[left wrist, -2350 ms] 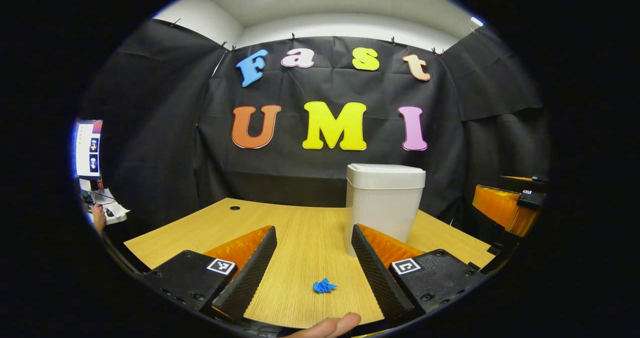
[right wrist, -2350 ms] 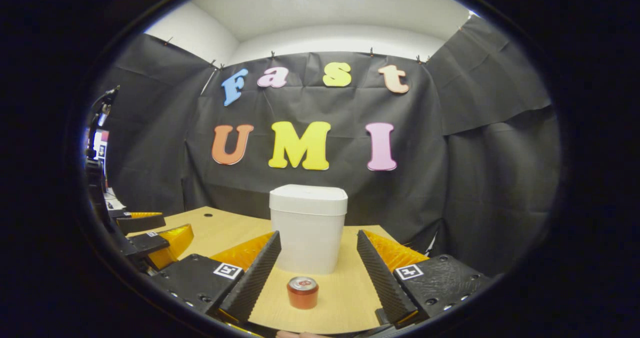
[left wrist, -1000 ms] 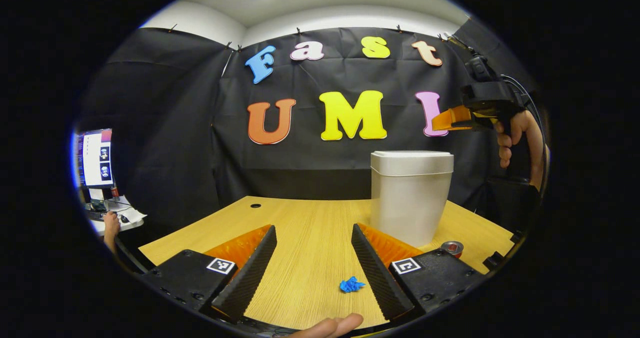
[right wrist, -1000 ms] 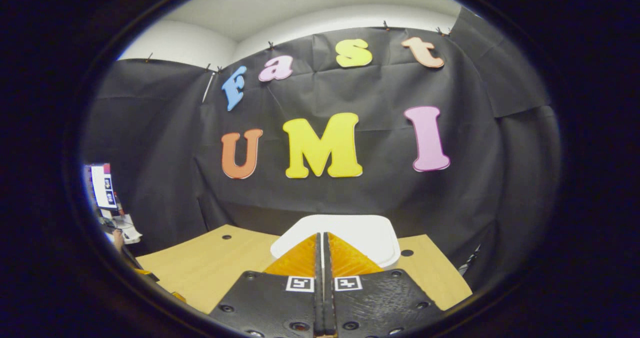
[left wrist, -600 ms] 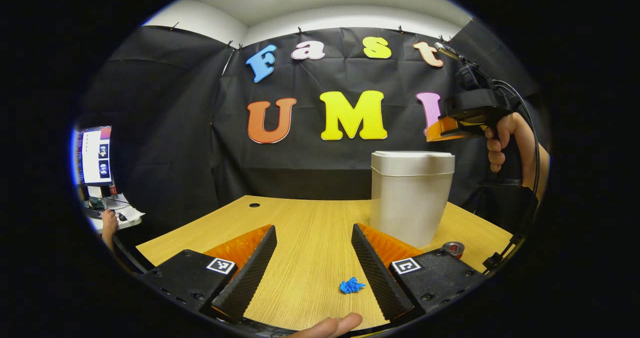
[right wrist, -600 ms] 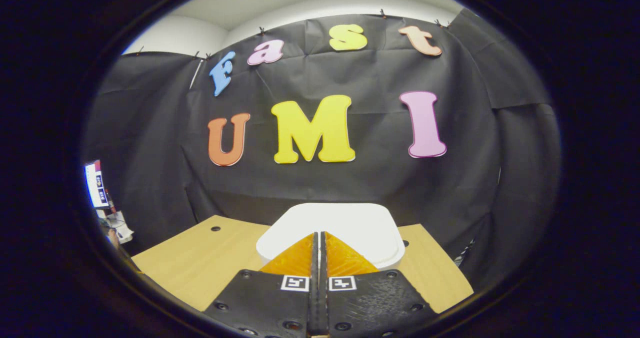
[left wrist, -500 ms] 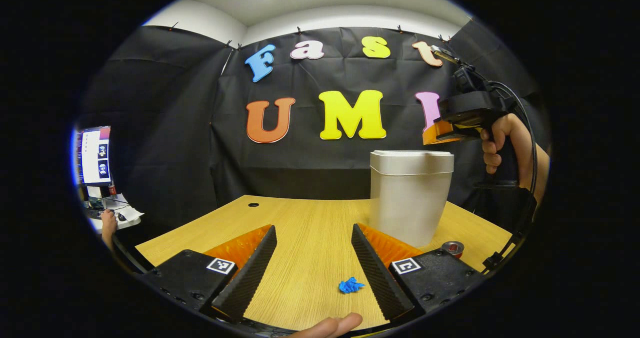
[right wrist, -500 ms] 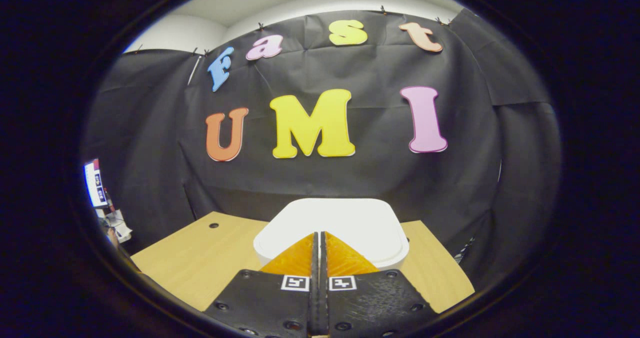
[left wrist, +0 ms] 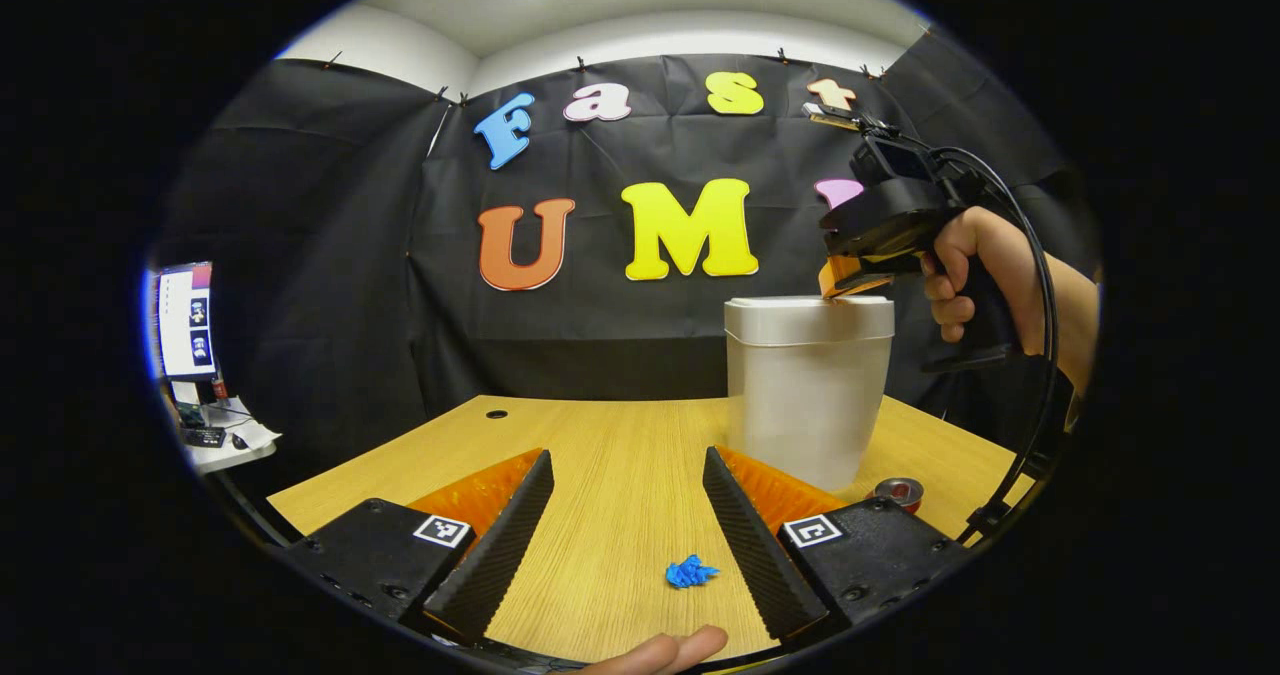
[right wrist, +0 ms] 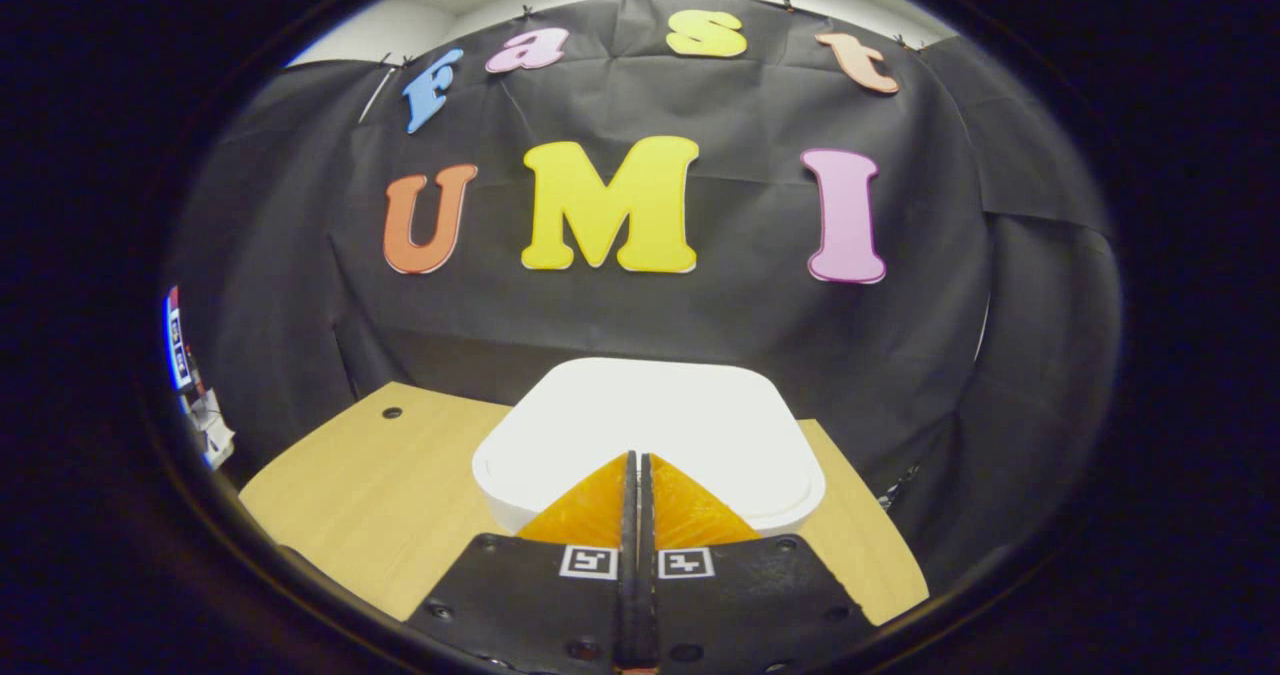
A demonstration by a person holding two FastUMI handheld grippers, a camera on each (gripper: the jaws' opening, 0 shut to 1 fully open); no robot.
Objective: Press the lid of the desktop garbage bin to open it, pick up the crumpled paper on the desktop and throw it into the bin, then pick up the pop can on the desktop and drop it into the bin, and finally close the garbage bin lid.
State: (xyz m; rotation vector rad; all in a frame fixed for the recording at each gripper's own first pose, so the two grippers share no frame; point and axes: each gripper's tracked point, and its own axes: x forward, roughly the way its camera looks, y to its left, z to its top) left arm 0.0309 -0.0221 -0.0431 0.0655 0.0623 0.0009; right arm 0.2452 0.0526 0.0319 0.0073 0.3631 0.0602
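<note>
Right tool [right wrist: 634, 460] lowered onto bin lid [right wrist: 650, 410], fingers together, left tool [left wrist: 625, 495] apart above crumpled paper [left wrist: 690, 573]

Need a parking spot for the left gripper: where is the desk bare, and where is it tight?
Bare desk runs left of the bin to the far hole. Tight spots: paper ball by the left gripper, can right of the bin, right gripper at the lid.
</note>
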